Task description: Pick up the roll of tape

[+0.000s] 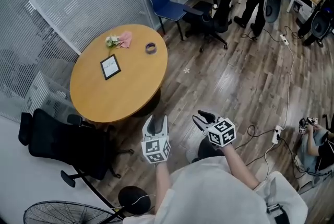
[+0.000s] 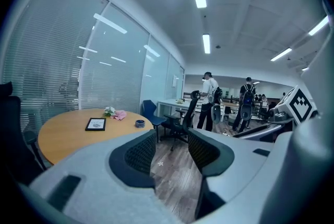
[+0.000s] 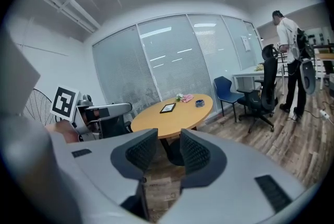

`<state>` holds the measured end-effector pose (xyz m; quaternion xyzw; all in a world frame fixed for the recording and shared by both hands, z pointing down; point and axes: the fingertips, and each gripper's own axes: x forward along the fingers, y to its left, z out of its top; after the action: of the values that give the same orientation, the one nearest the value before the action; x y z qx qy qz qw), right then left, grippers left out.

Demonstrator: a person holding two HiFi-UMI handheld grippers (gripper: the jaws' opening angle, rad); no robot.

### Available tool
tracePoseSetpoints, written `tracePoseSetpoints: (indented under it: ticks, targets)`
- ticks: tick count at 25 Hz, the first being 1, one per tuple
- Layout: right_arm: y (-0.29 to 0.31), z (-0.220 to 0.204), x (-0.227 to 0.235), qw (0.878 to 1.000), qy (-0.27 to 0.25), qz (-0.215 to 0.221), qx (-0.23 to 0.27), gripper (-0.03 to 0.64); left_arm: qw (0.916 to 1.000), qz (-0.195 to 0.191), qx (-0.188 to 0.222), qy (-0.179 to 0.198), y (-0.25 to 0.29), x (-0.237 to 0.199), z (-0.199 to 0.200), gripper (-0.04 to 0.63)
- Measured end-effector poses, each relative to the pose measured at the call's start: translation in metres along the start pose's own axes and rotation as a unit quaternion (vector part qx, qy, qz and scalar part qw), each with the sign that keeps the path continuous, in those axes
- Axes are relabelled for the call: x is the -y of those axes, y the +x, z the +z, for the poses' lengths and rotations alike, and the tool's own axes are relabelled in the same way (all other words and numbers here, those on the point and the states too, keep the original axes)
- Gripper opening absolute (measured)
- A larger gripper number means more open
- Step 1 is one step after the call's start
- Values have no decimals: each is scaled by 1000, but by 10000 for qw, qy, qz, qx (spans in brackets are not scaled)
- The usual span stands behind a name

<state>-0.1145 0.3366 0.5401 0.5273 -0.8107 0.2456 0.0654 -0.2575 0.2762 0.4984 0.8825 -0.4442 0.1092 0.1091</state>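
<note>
Task barely begun: roll of tape (image 1: 151,48) lies untouched on the round counter (image 1: 120,93), well apart from left gripper (image 1: 155,121) and right gripper (image 1: 204,118), both jaws open, empty.

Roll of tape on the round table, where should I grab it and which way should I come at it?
The roll of tape seems to lie flat on the round wooden table, hole up, near its far right edge. Probably best to come straight down and pinch its ring wall through the hole; a level approach would find little height.
</note>
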Motion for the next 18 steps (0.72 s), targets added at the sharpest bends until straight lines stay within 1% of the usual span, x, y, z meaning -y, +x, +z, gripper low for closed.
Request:
tracePoseSetpoints:
  ticks: [2,5,8,13,18]
  targets:
    - [-1,-1,-1,10000,15,18,11,135,10000,-30,19,6,0,1,0,187]
    - [-1,-10,2,9999,20,-50,-163,135,10000,-81,-1,-20,4,0,-3,190]
    - [-3,-15,8,9996,39,-120,-268,149,9999,-115,-49,-45,9,2,-5,196]
    - [6,-12,22,9996,128,-152,-213,155,9999,-130,-108,-4,25,0,-7,212]
    - [28,6,36,9998,196,-5,-83,158,9999,-36,-95,139,48,-10,7,224]
